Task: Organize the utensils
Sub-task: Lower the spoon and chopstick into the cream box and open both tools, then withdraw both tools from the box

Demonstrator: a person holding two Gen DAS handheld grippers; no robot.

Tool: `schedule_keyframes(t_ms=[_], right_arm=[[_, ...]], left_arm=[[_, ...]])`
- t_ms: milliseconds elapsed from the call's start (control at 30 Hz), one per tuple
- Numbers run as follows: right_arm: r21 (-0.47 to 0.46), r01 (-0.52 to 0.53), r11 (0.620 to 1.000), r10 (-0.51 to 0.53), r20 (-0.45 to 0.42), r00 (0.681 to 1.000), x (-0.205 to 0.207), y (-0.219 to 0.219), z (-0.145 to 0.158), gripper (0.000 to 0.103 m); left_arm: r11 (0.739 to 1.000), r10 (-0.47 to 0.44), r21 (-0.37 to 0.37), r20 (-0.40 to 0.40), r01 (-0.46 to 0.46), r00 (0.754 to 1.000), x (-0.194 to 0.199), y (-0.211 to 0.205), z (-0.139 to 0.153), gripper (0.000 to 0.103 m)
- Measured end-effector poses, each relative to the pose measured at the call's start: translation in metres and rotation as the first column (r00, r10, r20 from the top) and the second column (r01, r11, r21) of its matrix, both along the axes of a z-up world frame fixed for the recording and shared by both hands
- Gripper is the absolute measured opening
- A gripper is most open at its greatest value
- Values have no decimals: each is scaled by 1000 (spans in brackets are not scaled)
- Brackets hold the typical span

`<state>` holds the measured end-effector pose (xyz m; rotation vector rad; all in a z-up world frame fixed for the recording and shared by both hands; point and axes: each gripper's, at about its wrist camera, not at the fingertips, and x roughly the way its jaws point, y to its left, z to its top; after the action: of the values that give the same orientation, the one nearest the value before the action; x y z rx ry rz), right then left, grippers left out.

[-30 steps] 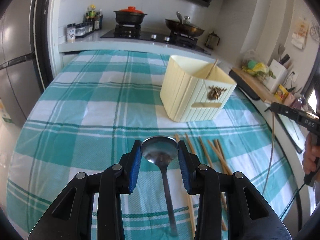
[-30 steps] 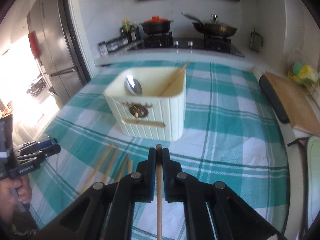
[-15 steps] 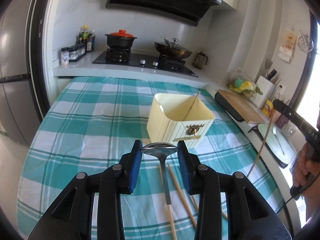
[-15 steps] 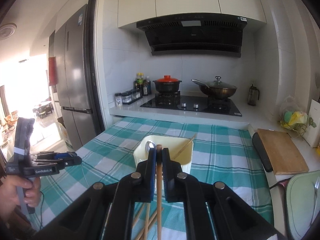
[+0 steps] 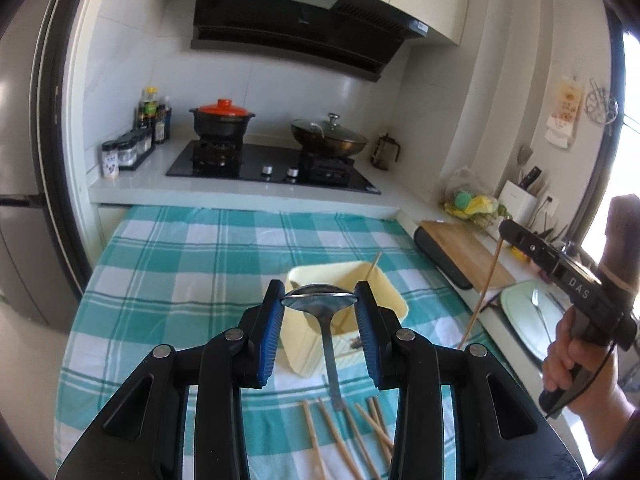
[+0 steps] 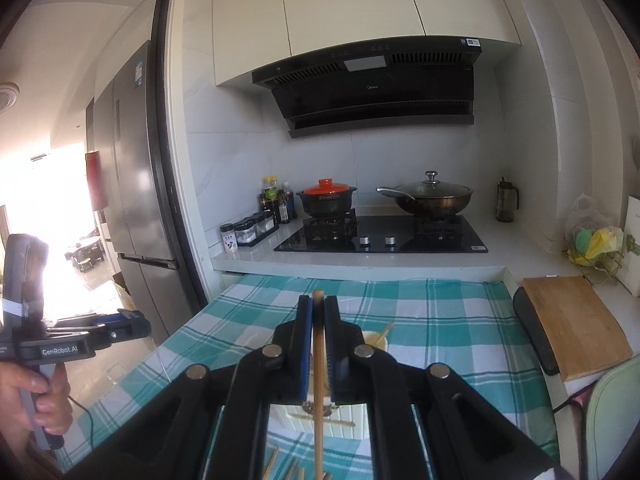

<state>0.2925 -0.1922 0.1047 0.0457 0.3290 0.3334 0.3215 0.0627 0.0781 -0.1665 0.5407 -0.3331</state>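
Left hand-held gripper (image 5: 320, 312): raised above the tabletop, its blue pads pressed on the bowl of a metal spoon (image 5: 320, 300) — the handle hangs down in front of the holder.
Right hand-held gripper (image 6: 318, 312): jaws nearly together, clamped on a single wooden chopstick (image 6: 318, 380) that runs straight back between the pads and hangs below them.
Utensil holder (image 5: 384, 300): a cream ribbed box standing on the tabletop, one chopstick leaning inside against its far wall.
Loose chopsticks (image 5: 360, 436): several lying fanned on the cloth, just in front of the holder.
Tabletop (image 5: 180, 264): covered in a teal-and-white checked cloth — the stove counter with its pots lies beyond.
Person: a hand (image 6: 36, 392) grips the left tool's handle at the frame edge in the right wrist view.
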Motion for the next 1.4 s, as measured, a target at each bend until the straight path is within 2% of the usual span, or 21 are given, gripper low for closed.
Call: schedule_keyframes(t_ms=[133, 267, 400, 533, 633, 733, 833, 933, 1067, 1100, 1133, 1167, 1200, 1233, 1267, 1333, 1400], right_arm=[[-5, 17, 1000, -16, 50, 999, 21, 3, 21, 6], [-1, 45, 999, -45, 123, 991, 39, 4, 39, 6], [18, 65, 998, -67, 160, 985, 61, 4, 42, 6], [6, 63, 998, -63, 161, 985, 89, 7, 23, 6], [-16, 47, 999, -46, 93, 995, 111, 10, -1, 6], [-23, 21, 1000, -22, -51, 998, 136, 11, -30, 6], [-29, 5, 1000, -10, -176, 984, 157, 10, -52, 6], [-29, -18, 999, 8, -292, 956, 172, 10, -72, 6], [-6, -8, 1000, 5, -345, 939, 180, 7, -82, 8], [8, -6, 1000, 8, -359, 933, 181, 6, -83, 14], [23, 0, 1000, 9, -365, 931, 180, 4, -82, 18], [37, 5, 999, 9, -364, 931, 177, 1, -81, 29], [48, 10, 999, 8, -355, 935, 171, -2, -77, 43], [52, 14, 999, 5, -343, 939, 165, -4, -73, 49], [54, 15, 998, 4, -331, 944, 158, -7, -67, 53], [46, 11, 999, 4, -322, 947, 142, -13, -57, 54], [8, 13, 1000, -10, -325, 946, 123, -16, -49, 61]], left_arm=[[1000, 6, 2, 51, -6, 999, 22, -9, 22, 35], [999, 29, 18, 94, -31, 995, 47, -19, 32, 35], [998, 45, 40, 89, -49, 995, 75, -32, 23, 35], [997, 48, 62, 39, -51, 998, 103, -43, -1, 35], [995, 42, 89, -17, -40, 999, 120, -51, -22, 35], [994, 22, 109, -92, -12, 996, 132, -58, -44, 35], [992, 8, 125, -162, 13, 987, 141, -64, -64, 35], [991, -4, 131, -210, 32, 978, 148, -71, -77, 36], [991, -1, 129, -228, 31, 974, 150, -75, -83, 39], [992, 1, 124, -225, 27, 974, 148, -74, -81, 43], [992, 4, 121, -220, 23, 976, 145, -73, -79, 53], [993, 6, 121, -207, 19, 978, 141, -71, -75, 59], [992, 7, 125, -190, 17, 982, 136, -68, -71, 62], [991, 8, 136, -175, 16, 985, 130, -66, -66, 67], [989, 9, 149, -162, 15, 987, 123, -65, -62, 71], [985, 11, 175, -141, 14, 990, 104, -61, -54, 79], [979, 18, 204, -128, 8, 992, 81, -56, -49, 88]])
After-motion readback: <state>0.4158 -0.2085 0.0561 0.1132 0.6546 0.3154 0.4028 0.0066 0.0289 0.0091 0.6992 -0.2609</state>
